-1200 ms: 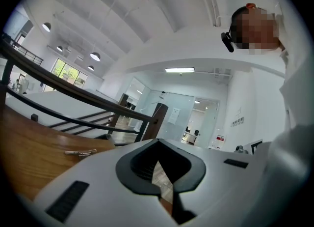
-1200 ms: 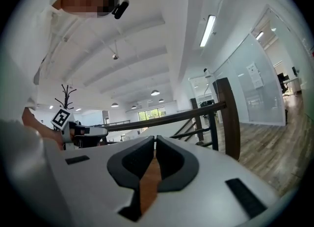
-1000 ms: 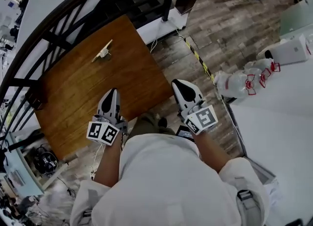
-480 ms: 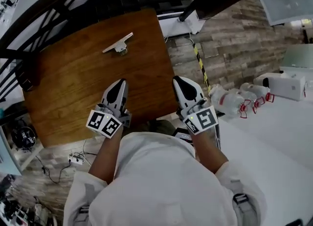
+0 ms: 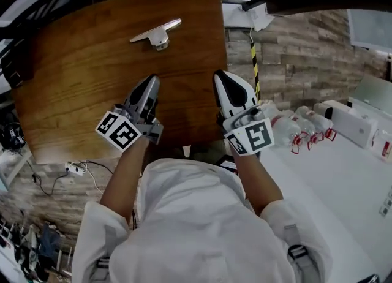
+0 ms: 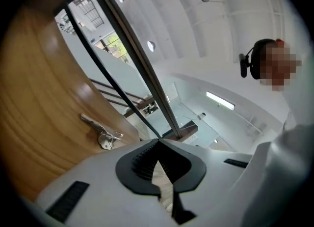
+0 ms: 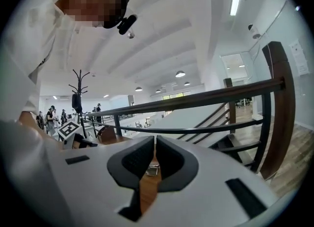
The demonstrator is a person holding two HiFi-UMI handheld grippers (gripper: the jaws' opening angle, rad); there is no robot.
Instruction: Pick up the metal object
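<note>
The metal object (image 5: 156,33), a silvery cleat-shaped piece on a short foot, lies at the far middle of the brown wooden table (image 5: 73,92). It also shows in the left gripper view, as the metal object (image 6: 100,131), left of and beyond the jaws. My left gripper (image 5: 150,83) hovers over the table's near part, shut and empty, well short of the object. My right gripper (image 5: 223,78) is level with it over the table's right edge, also shut with nothing held. A sliver of the wooden table (image 7: 147,191) shows below its jaws.
A black railing (image 7: 196,100) and stairs run along the table's far side. Clear plastic bottles (image 5: 294,132) and a white box (image 5: 358,122) lie on the floor at the right, next to a white surface (image 5: 343,202). Cables (image 5: 73,166) lie on the floor at the left.
The table has swung squarer in the head view and the metal object sits more central. Both grippers have moved forward over the table's near part and stay shut.
</note>
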